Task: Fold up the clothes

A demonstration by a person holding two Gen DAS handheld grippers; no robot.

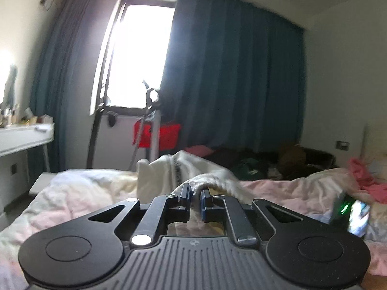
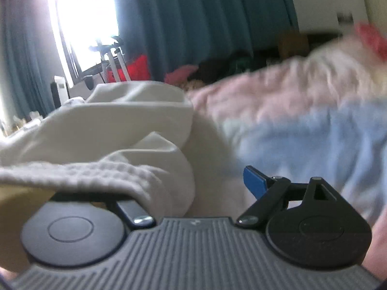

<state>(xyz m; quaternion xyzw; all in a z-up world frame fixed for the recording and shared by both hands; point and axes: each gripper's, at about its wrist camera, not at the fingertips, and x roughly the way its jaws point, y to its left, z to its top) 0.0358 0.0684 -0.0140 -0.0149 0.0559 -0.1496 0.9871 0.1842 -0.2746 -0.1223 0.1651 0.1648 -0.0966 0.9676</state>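
Observation:
A cream-white garment (image 1: 169,171) lies rumpled on the bed. My left gripper (image 1: 195,192) is shut on a waffle-textured edge of it, and the cloth rises in a fold just beyond the fingertips. In the right wrist view the same white garment (image 2: 116,125) fills the left half. Its waffle-textured edge (image 2: 79,174) drapes over my right gripper's left finger and hides it. My right gripper (image 2: 191,188) stands open wide. Its blue right pad (image 2: 254,181) is bare, over the bedding, and nothing is pinched between the jaws.
A pink and pale-blue duvet (image 2: 302,120) covers the bed. Dark clothes and a brown plush (image 1: 290,157) are piled at the far side, with pink cloth (image 1: 365,174) at right. A lit phone (image 1: 358,217) lies near the left gripper. Blue curtains (image 1: 237,72), a window and a white desk (image 1: 26,135) stand behind.

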